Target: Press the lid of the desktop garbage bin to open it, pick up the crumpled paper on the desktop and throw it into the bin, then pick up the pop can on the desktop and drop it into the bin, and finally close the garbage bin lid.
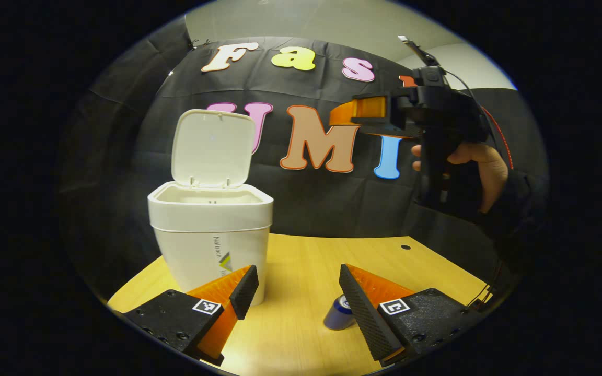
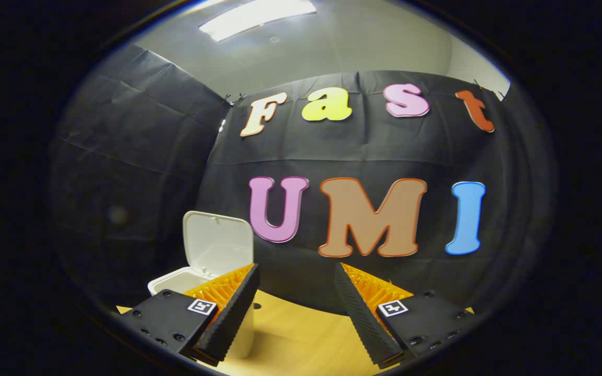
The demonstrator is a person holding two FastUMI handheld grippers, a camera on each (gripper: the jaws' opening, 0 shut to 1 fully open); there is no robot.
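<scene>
The left gripper (image 1: 293, 292) is hanging low with its two fingers spread wide apart and nothing between them. The right gripper (image 2: 296, 303) is likewise gaping, its fingers parted and holding nothing. In the left gripper view that right gripper (image 1: 366, 112) is riding high at the upper right (pointing leftward), with a hand (image 1: 476, 172) wrapping around its handle from behind.
</scene>
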